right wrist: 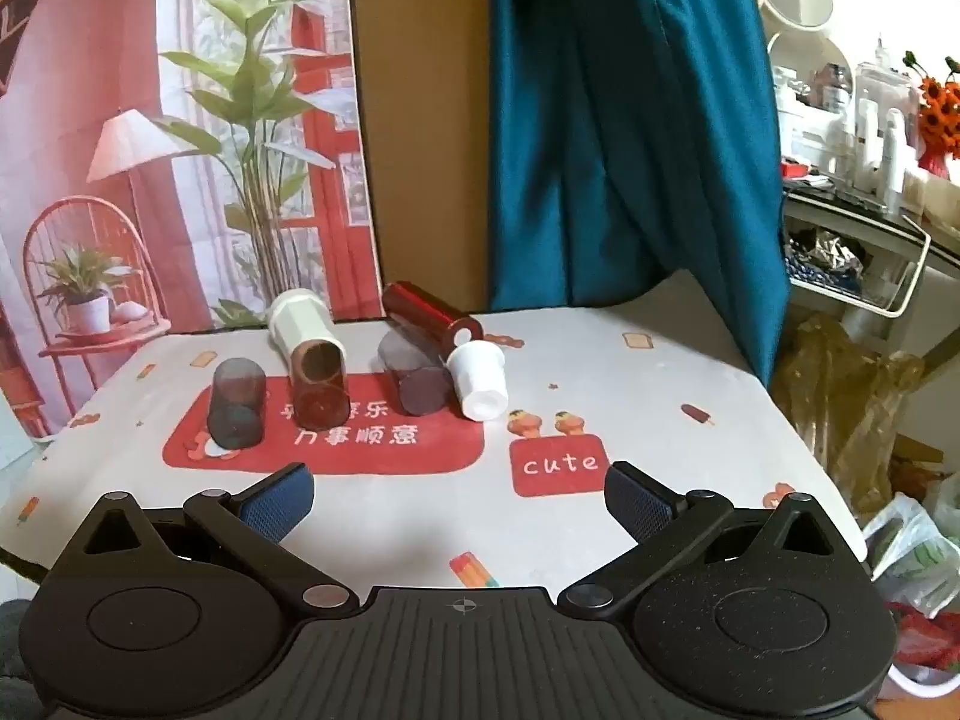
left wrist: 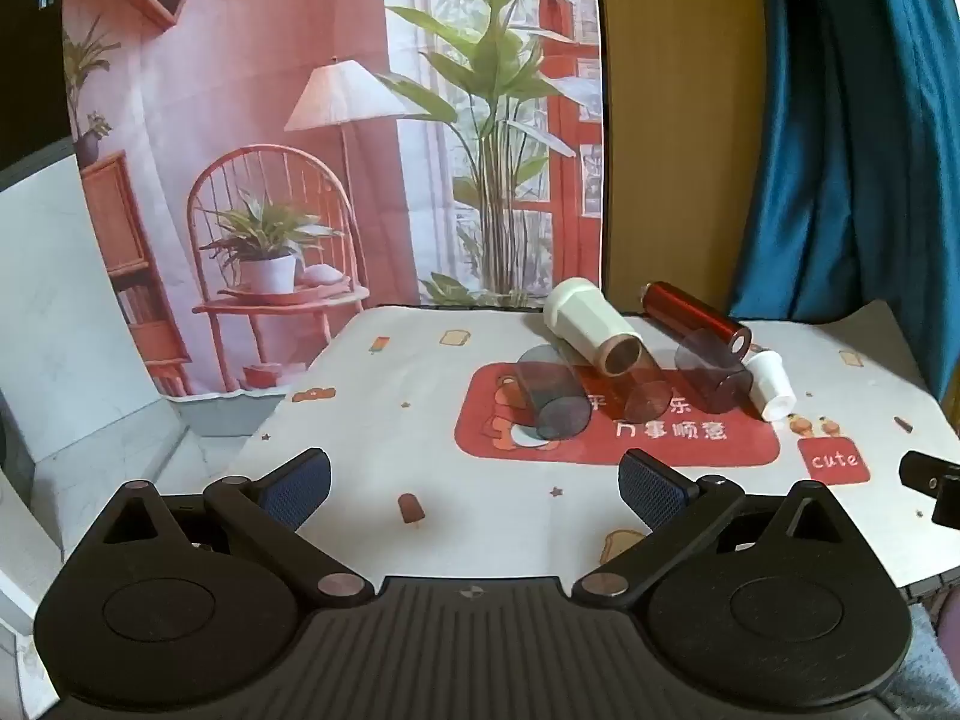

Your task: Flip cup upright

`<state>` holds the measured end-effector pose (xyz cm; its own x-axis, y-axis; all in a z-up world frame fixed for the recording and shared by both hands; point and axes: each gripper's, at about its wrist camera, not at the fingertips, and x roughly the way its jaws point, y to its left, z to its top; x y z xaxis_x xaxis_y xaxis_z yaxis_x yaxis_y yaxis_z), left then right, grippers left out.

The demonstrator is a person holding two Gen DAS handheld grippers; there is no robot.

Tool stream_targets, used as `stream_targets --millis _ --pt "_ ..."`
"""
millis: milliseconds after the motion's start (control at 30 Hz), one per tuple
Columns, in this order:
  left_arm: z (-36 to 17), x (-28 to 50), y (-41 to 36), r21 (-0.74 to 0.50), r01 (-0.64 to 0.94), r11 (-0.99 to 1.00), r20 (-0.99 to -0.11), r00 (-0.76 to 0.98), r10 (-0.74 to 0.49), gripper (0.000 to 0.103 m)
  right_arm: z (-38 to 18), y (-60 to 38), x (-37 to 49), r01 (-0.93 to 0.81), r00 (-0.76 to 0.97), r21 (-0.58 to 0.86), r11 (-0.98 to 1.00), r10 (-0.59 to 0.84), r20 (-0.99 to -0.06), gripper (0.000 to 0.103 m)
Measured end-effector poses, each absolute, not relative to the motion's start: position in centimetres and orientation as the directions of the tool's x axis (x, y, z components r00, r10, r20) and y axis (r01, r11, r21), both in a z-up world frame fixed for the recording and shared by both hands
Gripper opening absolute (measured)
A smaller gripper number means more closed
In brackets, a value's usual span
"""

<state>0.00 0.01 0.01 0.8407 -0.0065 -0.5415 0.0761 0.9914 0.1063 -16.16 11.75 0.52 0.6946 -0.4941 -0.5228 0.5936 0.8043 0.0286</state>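
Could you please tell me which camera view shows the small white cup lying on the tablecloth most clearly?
The right wrist view: the small white cup lies nearer centre, its open mouth facing the camera. The left wrist view shows it farther right, seen more obliquely.

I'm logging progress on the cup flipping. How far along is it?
Nothing looks done: the grey cup, amber cup, dark cup, white cup, cream cup and red cup all lie on their sides. Nothing is in hand: the left gripper and right gripper are open, short of the cups. All flips remain.
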Motion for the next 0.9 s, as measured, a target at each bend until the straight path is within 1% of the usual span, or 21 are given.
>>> stream_targets --millis 100,133,367,533,900 --pt "0.24 -0.15 0.08 0.088 0.085 0.993 -0.55 0.835 -0.022 0.103 0.88 11.63 -16.18 0.583 0.698 0.024 0.812 -0.486 -0.526 0.103" --pt "0.08 0.21 -0.13 0.119 0.075 0.99 -0.569 0.823 0.006 0.103 0.8 11.72 -16.06 0.592 0.688 0.014 0.806 -0.497 -0.529 0.103" --pt "-0.08 0.82 0.73 0.106 0.069 0.992 -0.561 0.828 0.002 0.103 0.32 12.15 -15.7 0.588 0.684 -0.014 0.809 -0.506 -0.525 0.103" --pt "-0.3 0.42 0.28 0.107 0.062 0.992 -0.534 0.845 0.005 0.103 0.38 12.36 -15.59 0.584 0.684 -0.03 0.811 -0.511 -0.521 0.103" --pt "-0.42 0.5 0.1 0.105 0.065 0.992 -0.543 0.84 0.003 0.103 0.32 12.32 -15.6 0.585 0.683 -0.027 0.81 -0.51 -0.523 0.103"
